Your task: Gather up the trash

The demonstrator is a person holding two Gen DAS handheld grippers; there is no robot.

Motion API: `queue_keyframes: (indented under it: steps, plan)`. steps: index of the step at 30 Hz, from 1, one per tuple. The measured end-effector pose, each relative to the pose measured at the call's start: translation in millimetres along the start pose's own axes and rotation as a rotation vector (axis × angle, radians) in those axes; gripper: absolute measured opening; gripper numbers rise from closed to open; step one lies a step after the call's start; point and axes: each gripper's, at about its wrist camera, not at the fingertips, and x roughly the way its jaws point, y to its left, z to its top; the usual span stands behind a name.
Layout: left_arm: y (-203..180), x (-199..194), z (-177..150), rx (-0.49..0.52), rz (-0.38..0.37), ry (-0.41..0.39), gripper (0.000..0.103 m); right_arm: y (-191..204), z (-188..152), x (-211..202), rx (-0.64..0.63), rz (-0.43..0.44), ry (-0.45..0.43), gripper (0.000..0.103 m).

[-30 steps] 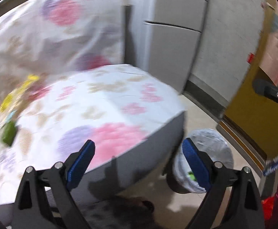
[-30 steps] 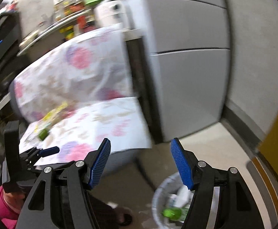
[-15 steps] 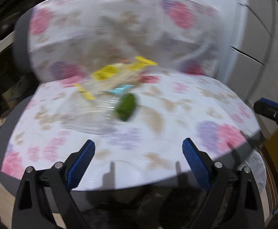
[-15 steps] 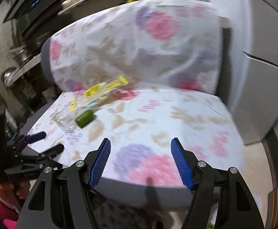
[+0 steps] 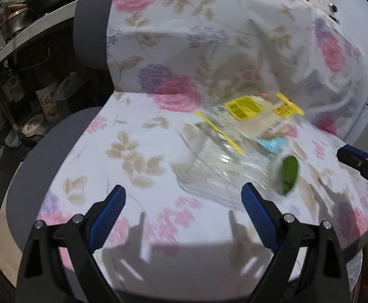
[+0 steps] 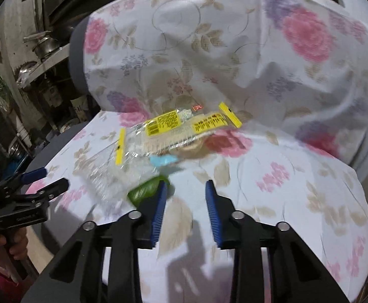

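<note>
Blurred clear plastic wrapper, green cap half hidden behind right gripper

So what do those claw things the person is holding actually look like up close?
Each gripper, the left gripper and the right gripper, is a matte black plastic frame with silver bolts at the joints. Its two fingers carry ribbed blue pads. No cables show. The hand gripping the left handle wears a pink sleeve.

Bright, even indoor light from above and behind, perhaps a ceiling lamp. Soft gripper shadows on the floral cover. Strong motion blur over the clear wrapper and green piece. Heavy fisheye bending, dark vignette at corners.
</note>
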Motion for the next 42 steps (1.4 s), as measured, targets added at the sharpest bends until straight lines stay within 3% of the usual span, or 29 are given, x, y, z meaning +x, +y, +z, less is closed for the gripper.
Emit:
queue_keyframes:
  steps: [5,7,9,11,14,20,22,25,27,29,35,42]
  plan:
    - [9.7,24.7,23.3,-0.026,0.002,0.006,0.09,-11.9,28.6,48.9,0.042,-0.026,0.034,0.03]
    - [9.9,34.3,29.5,-0.03,0.001,0.013,0.09,-21.5,35.9,64.4,0.081,-0.015,0.048,0.039]
    - [9.2,41.4,33.4,-0.031,-0.002,0.018,0.09,-31.7,42.8,78.5,0.134,0.01,0.056,0.056]
    - [7.7,47.2,36.7,-0.033,-0.004,0.019,0.09,-37.2,48.9,89.2,0.167,0.033,0.058,0.062]
    - [4.1,55.1,41.4,-0.034,-0.008,0.018,0.09,-40.7,57.8,107.3,0.205,0.069,0.08,0.064]
    - [2.4,66.0,45.2,-0.041,0.003,0.035,0.09,-37.0,70.6,135.8,0.228,0.059,0.111,0.063]
    - [2.5,64.6,45.2,-0.037,0.014,0.036,0.09,-33.5,76.8,130.2,0.227,0.044,0.074,0.058]
    - [4.1,58.5,45.4,-0.038,0.027,0.031,0.09,-29.4,87.8,113.2,0.22,0.033,0.013,0.038]
    - [4.7,49.7,45.4,-0.042,0.034,0.022,0.09,-24.6,97.2,96.2,0.207,0.03,-0.042,0.013]
    - [3.4,39.1,45.4,-0.042,0.04,0.011,0.09,-20.9,104.5,79.6,0.185,0.043,-0.086,0.002]
    - [-10.6,0.5,39.6,-0.01,0.032,-0.032,0.09,-23.2,111.8,1.5,0.165,0.125,-0.197,0.002]
    - [-39.5,-22.1,22.5,0.03,-0.013,-0.046,0.09,-63.7,81.5,-76.0,0.213,0.21,-0.179,0.002]
